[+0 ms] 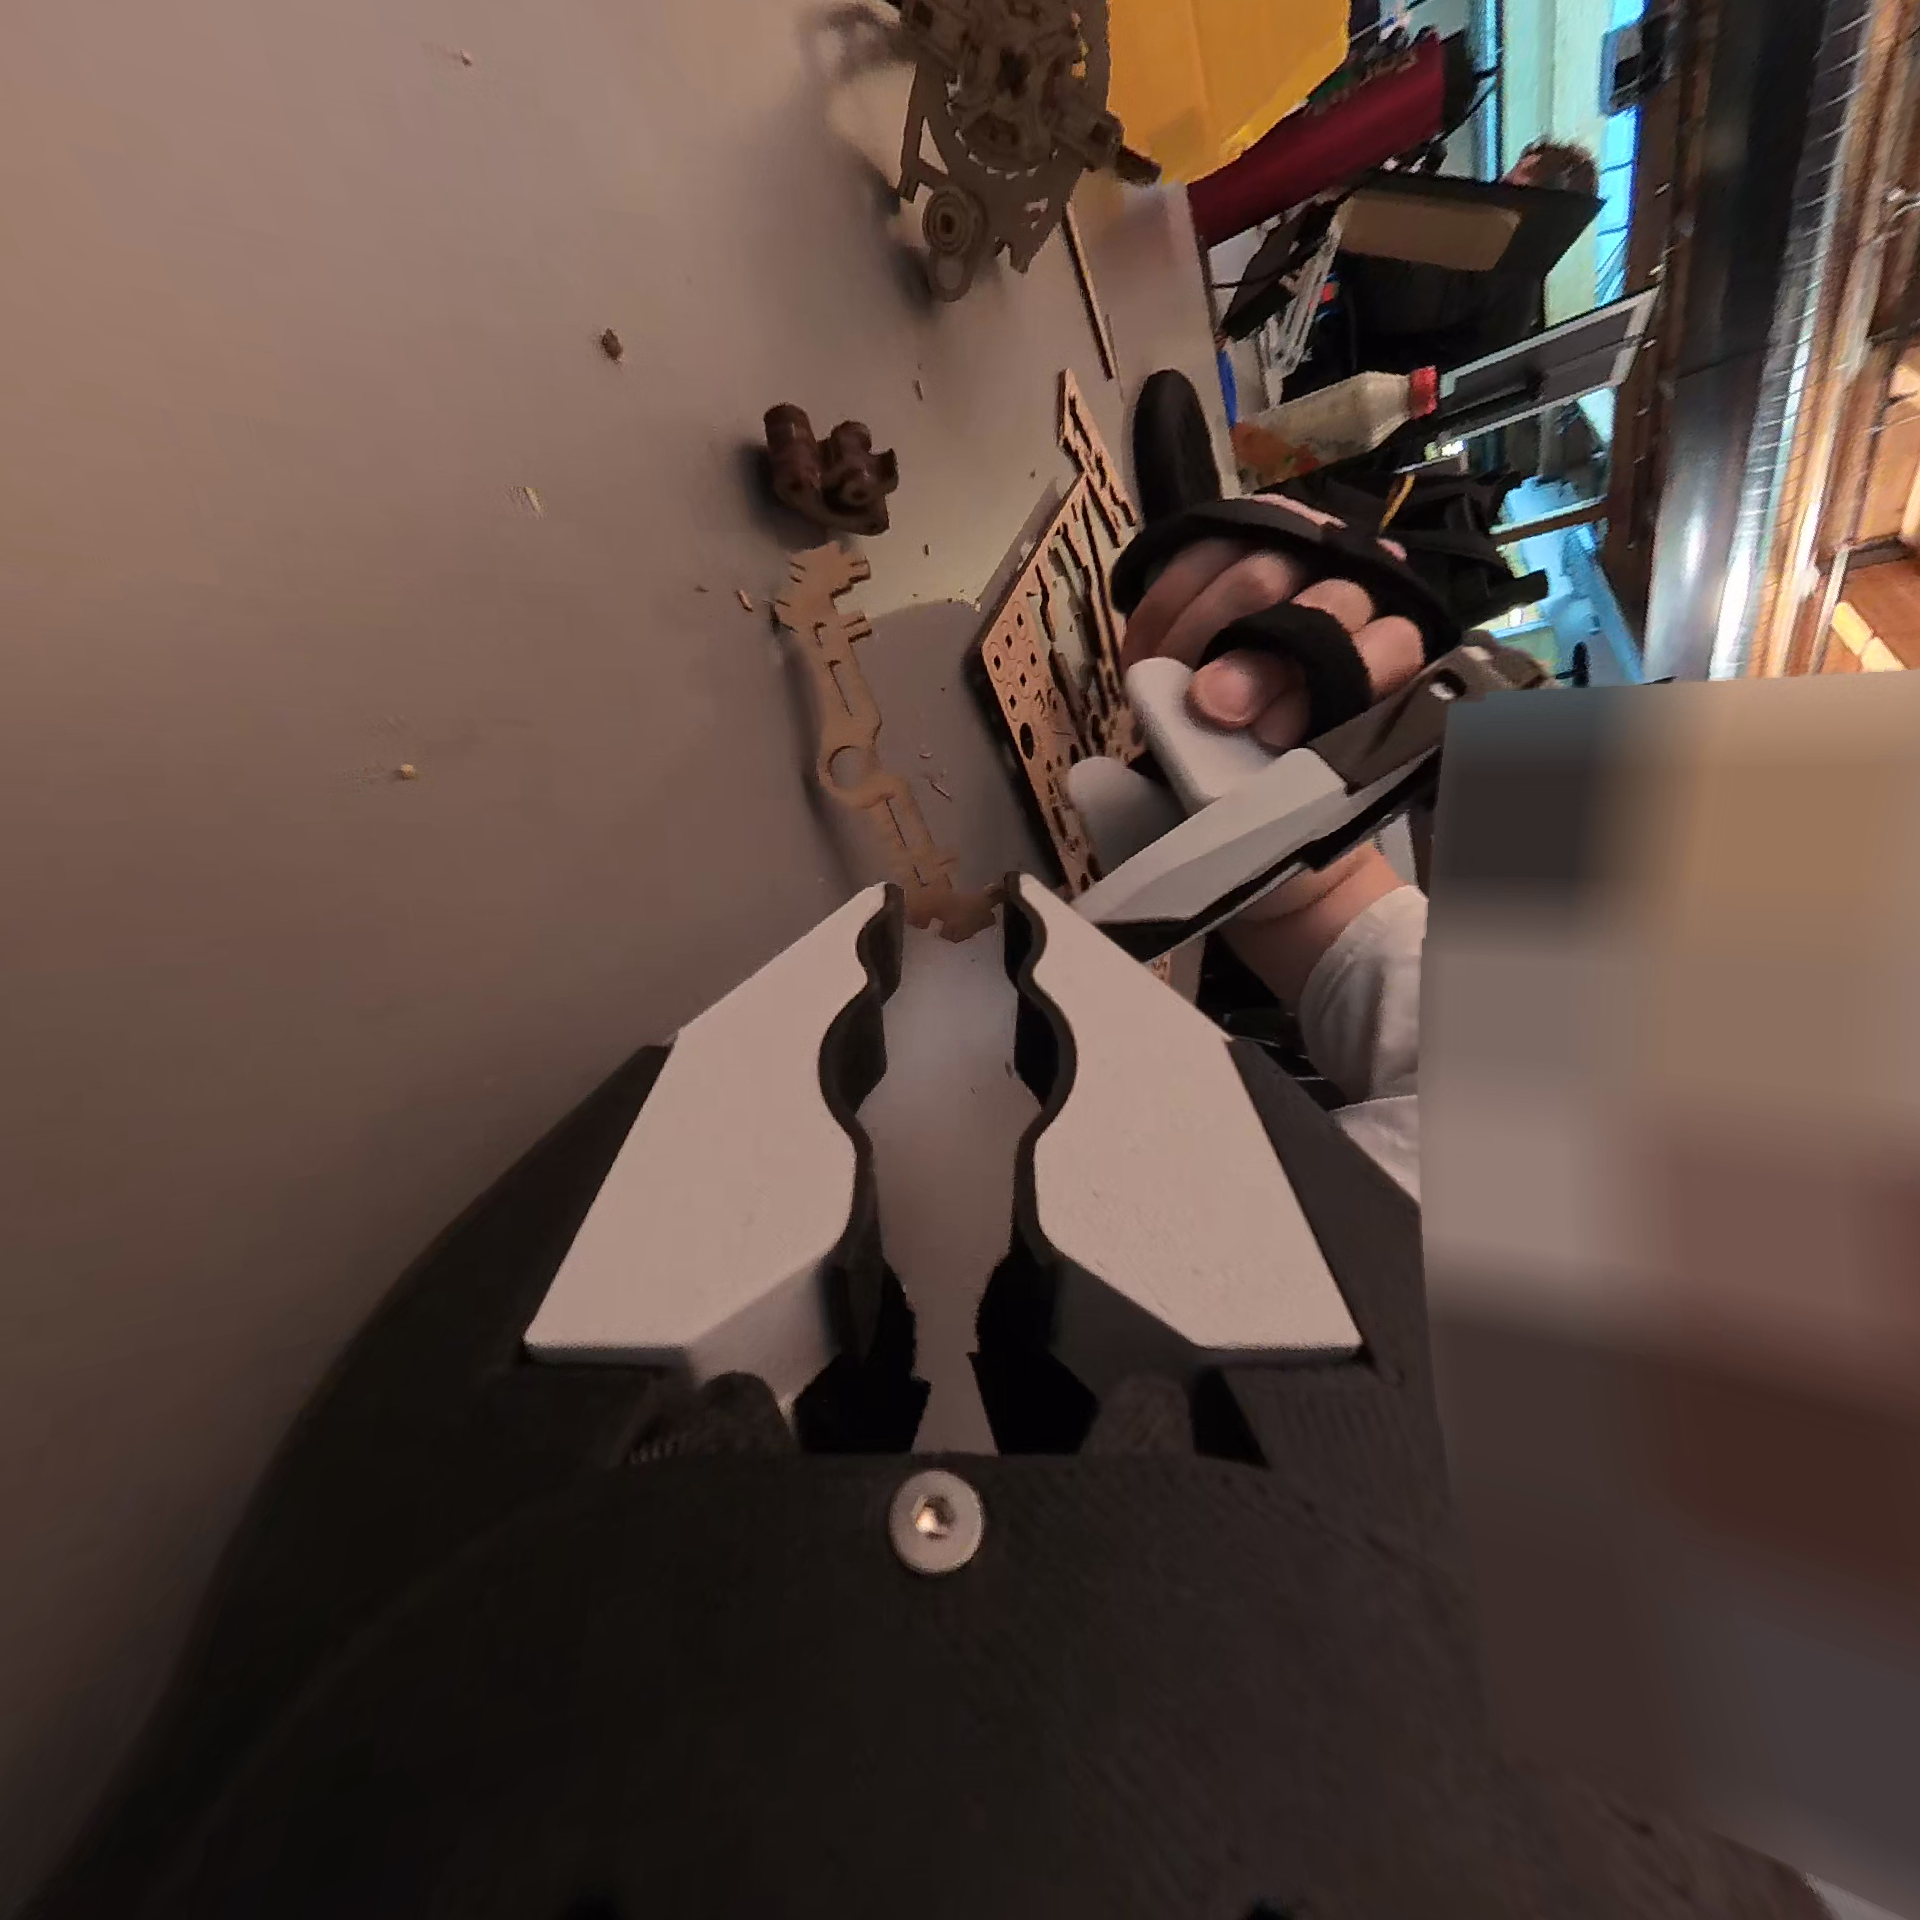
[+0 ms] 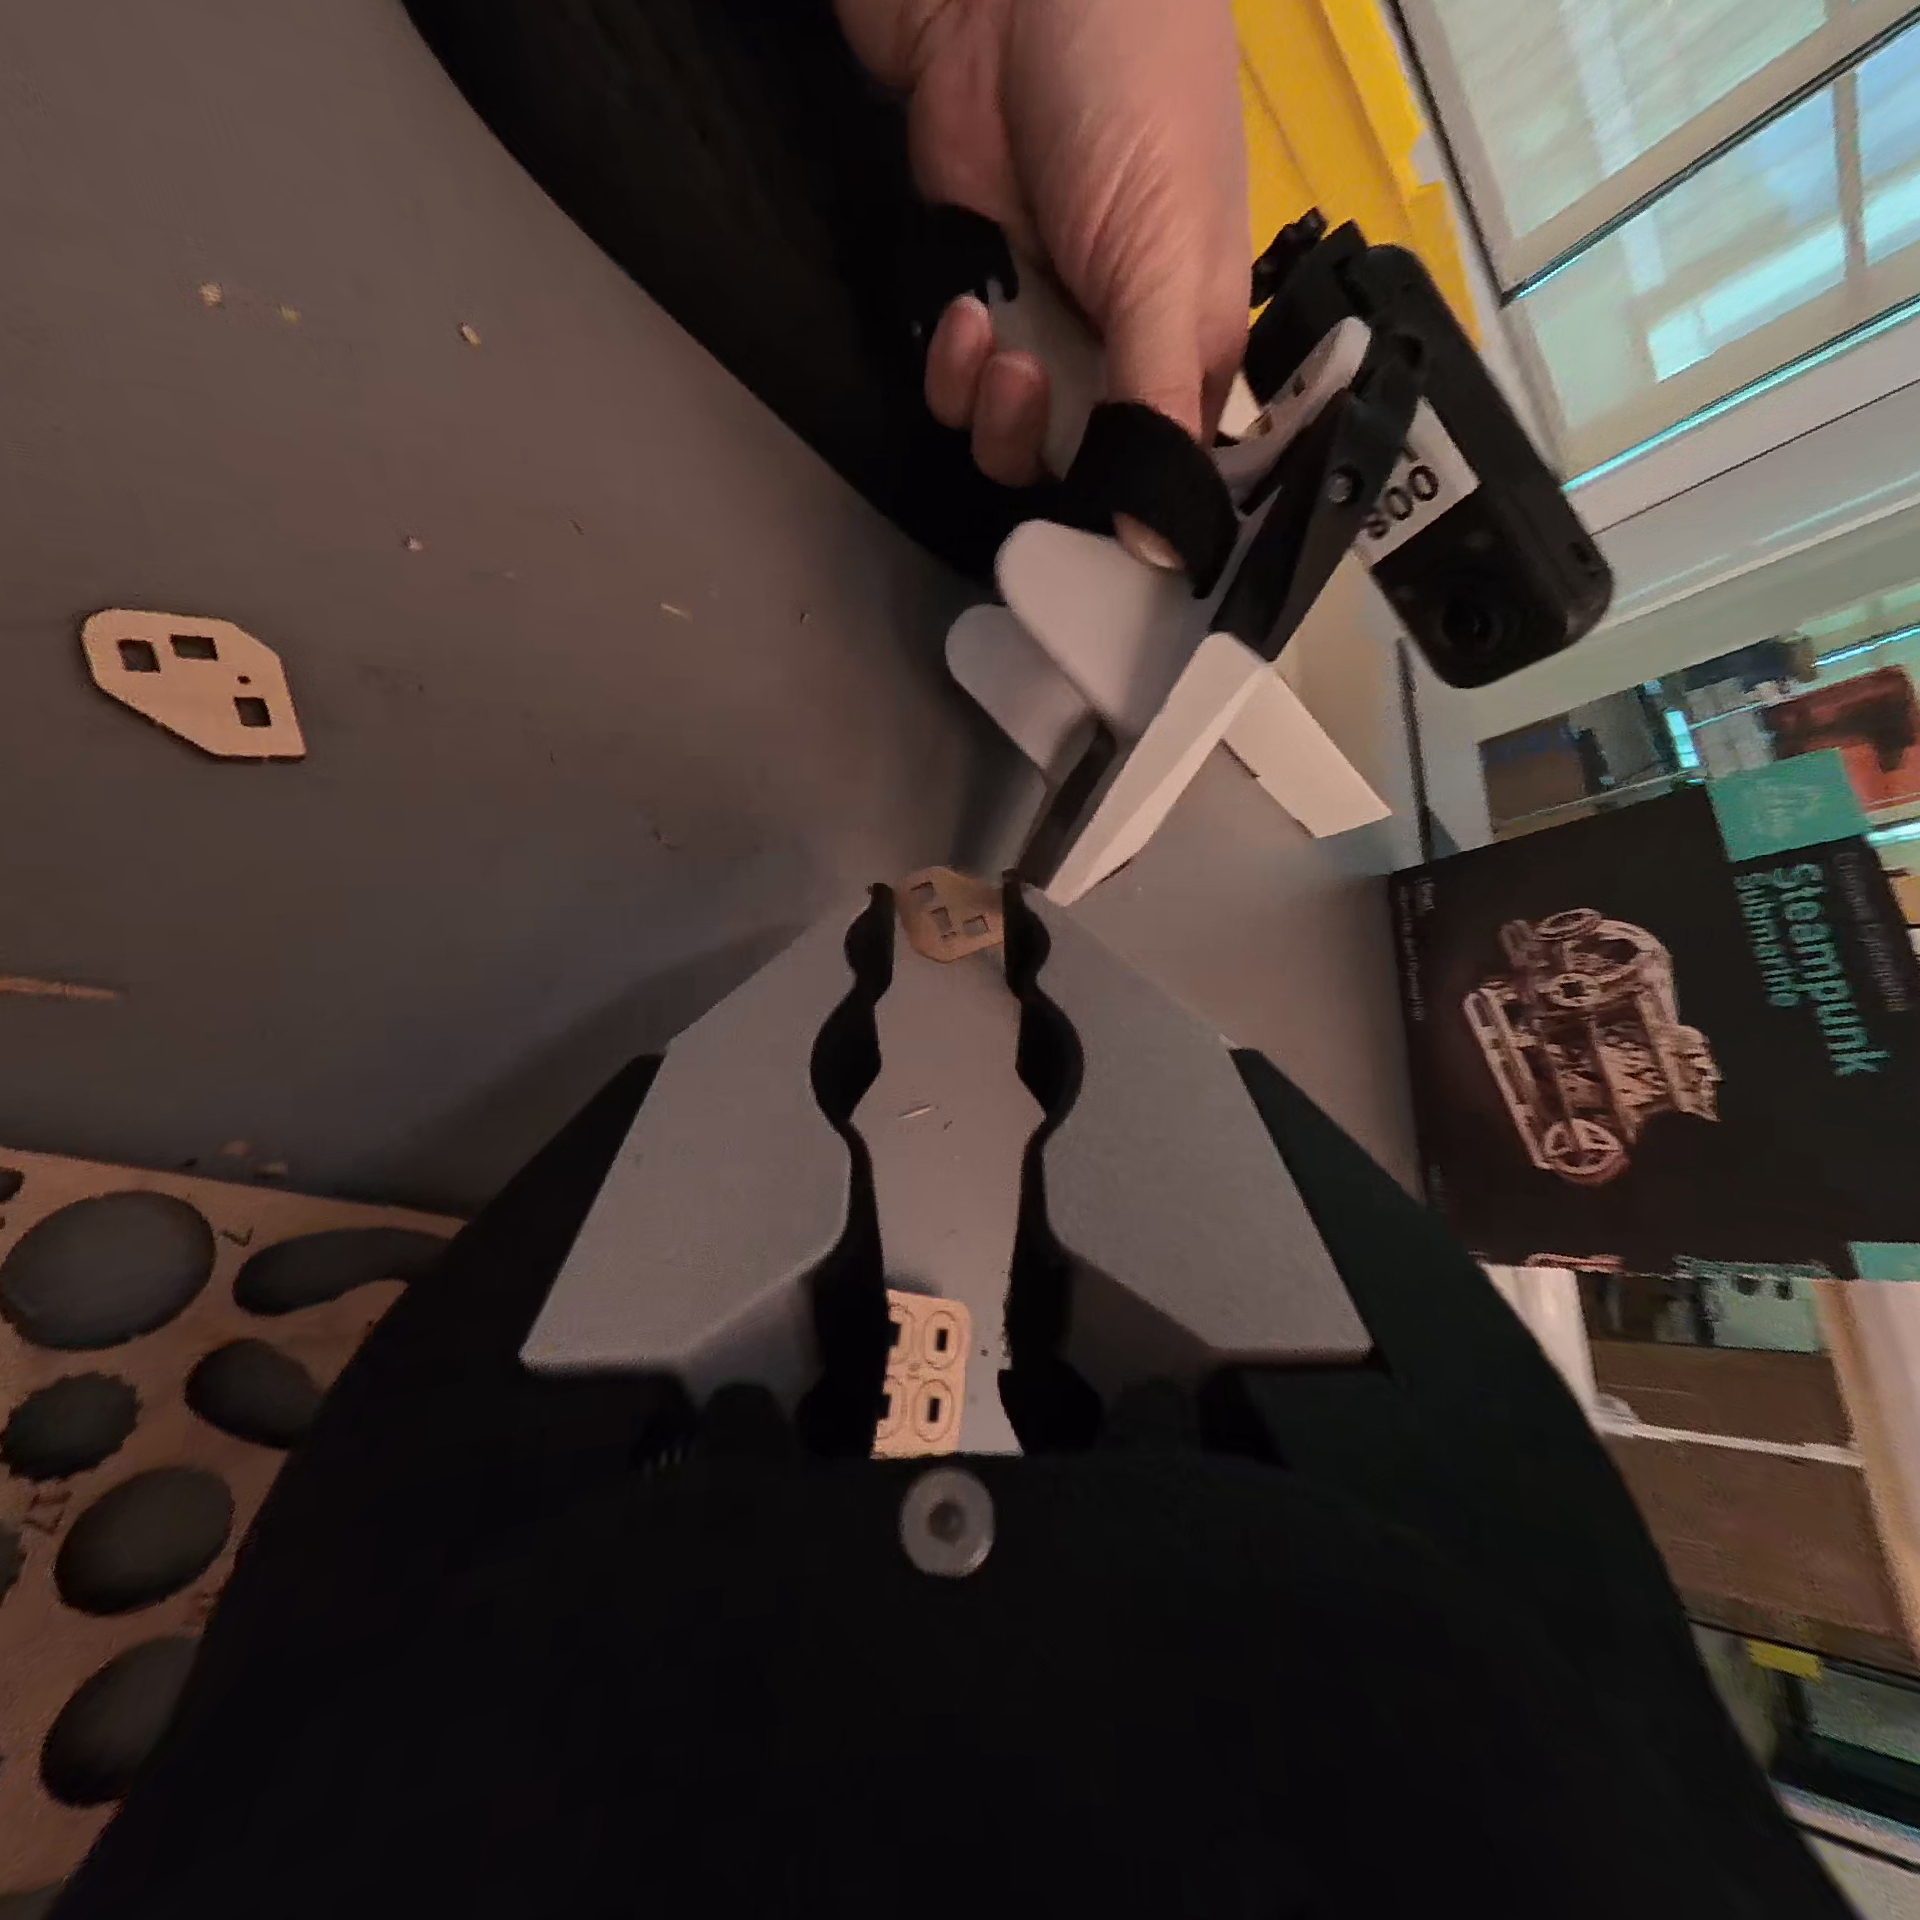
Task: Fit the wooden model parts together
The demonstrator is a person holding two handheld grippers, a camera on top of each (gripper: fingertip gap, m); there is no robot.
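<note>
While we hold left gripper nearly closed on end of long notched strip, right gripper pinches small slotted plate just beside strip. Thin edge grips: parts may twist or snap; slots may misalign.

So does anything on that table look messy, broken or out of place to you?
Only small mess: pale wood chips and splinters lie scattered over the grey table, likely scraps from punching parts out of the cut sheets. A long slotted strip lies at the left gripper's tips. Nothing looks broken or spilled.
</note>
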